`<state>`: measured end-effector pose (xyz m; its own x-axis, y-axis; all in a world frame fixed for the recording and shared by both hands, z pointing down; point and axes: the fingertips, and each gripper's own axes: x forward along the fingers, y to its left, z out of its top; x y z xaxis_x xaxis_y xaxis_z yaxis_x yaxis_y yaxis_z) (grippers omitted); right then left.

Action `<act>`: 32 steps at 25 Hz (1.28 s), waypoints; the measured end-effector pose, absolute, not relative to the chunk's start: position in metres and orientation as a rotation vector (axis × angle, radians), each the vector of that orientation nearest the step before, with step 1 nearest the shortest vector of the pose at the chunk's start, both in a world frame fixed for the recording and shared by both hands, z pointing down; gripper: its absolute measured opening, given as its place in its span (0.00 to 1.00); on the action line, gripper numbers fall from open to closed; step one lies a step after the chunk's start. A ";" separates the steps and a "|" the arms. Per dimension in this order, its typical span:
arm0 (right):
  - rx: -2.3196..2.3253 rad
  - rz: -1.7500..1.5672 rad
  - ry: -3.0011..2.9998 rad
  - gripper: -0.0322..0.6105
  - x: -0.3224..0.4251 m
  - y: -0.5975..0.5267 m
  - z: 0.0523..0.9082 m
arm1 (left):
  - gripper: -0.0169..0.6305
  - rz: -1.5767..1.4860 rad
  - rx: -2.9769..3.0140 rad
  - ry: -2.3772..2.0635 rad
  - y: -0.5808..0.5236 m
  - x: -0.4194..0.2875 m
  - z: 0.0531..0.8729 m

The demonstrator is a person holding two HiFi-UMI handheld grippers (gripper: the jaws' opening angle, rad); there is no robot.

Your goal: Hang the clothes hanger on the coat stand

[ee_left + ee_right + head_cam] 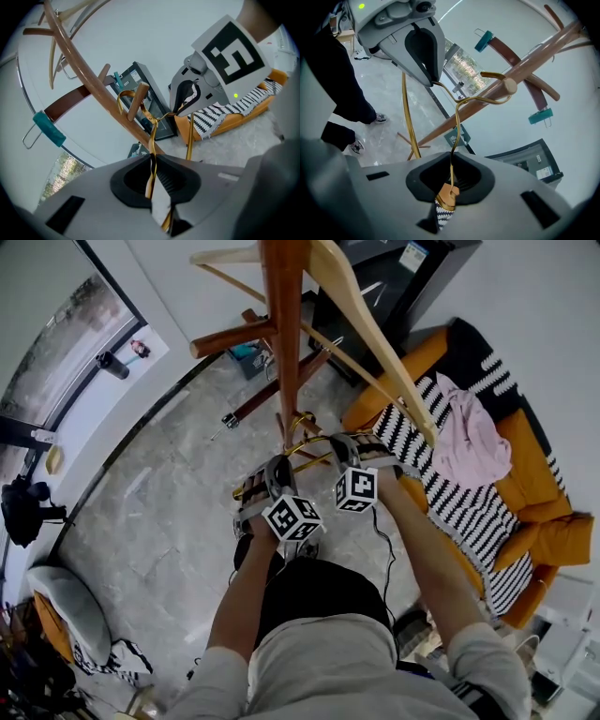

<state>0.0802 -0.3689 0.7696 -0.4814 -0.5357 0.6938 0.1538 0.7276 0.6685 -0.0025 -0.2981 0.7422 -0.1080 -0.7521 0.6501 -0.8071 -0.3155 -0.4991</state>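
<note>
Tongs on both sides are clenched on the same thing. In the head view the left gripper point(267, 486) and the right gripper point(349, 452) sit side by side at frame centre. Each pinches the gold wire clothes hanger point(305, 441), which lies just in front of the coat stand point(284, 334) that rises to the top edge. The white tag point(412, 254) on the dark cabinet point(427, 287) at upper right is too small for us to read. The marker cubes point(292, 517) carry only black squares, no words.

In the left gripper view the jaws are closed on the hanger's wire at lower centre. Its hook point(124, 94) curls around a peg point(136, 104) of the stand at mid frame.

In the right gripper view the jaws likewise grip the wire, and the hook wraps the peg's rounded end right of centre. A small green sign point(453, 136) below it is illegible.

We judge the step in hand to be seating the hook. We should lower both hands evenly until the hook's crown rests on the peg, level the hanger, then let go one side at a time.
</note>
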 end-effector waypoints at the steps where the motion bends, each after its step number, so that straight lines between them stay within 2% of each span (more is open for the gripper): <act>1: 0.290 -0.853 -1.904 0.08 0.078 -0.371 0.771 | 0.08 1.426 2.054 -1.804 -0.300 -0.004 0.744; 32: 0.400 -0.886 -1.869 0.08 0.046 -0.397 0.816 | 0.08 1.483 2.091 -1.903 -0.311 -0.028 0.781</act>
<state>0.0457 -0.3969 0.8161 -0.4562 -0.6162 0.6420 0.1072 0.6782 0.7270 -0.0282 -0.3114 0.7807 -0.1411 -0.8041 0.5776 -0.7565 -0.2888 -0.5868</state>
